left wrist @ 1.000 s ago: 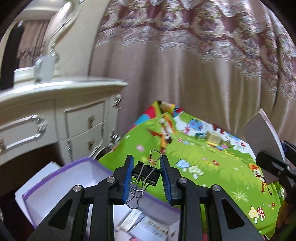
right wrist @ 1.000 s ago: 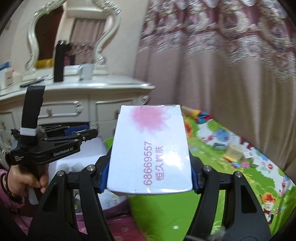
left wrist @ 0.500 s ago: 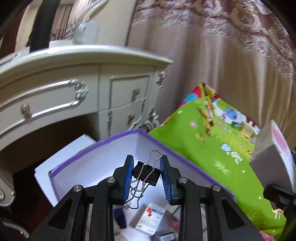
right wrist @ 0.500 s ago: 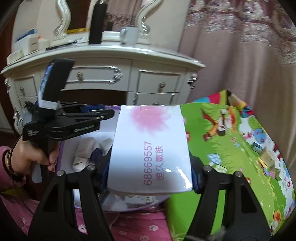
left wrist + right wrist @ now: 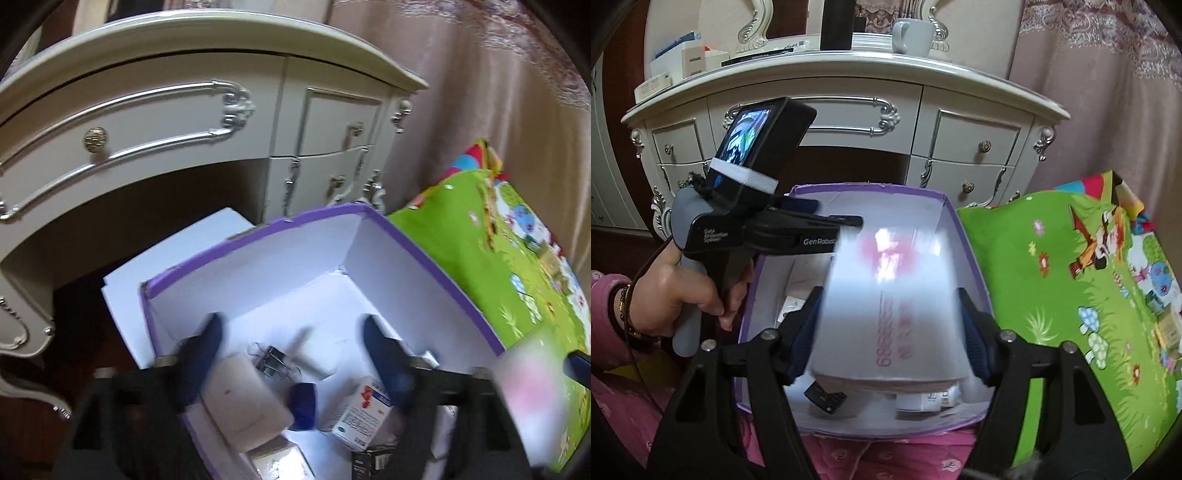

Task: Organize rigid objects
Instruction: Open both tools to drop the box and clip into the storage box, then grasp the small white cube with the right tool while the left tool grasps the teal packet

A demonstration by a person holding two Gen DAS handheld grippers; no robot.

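Observation:
A purple-rimmed white storage box (image 5: 321,221) lies below both grippers and also shows in the right wrist view (image 5: 955,221). My left gripper (image 5: 291,354) is open and empty above the box. The black binder clip (image 5: 273,360) lies on the box floor between its fingers. My right gripper (image 5: 892,332) has its jaws spread wide, and the white packet with pink print (image 5: 890,299) sits blurred between them over the box. The packet also shows blurred in the left wrist view (image 5: 532,391).
Inside the box lie a white block (image 5: 243,398), a blue item (image 5: 303,404) and a small medicine carton (image 5: 364,413). A cream dresser (image 5: 184,110) stands behind the box. A green play mat (image 5: 1063,288) lies to the right. A mug (image 5: 910,35) stands on the dresser.
Both grippers tilted down over the box. My left gripper opened and the binder clip dropped onto the box floor. My right gripper's jaws spread and the packet looks blurred, slipping.

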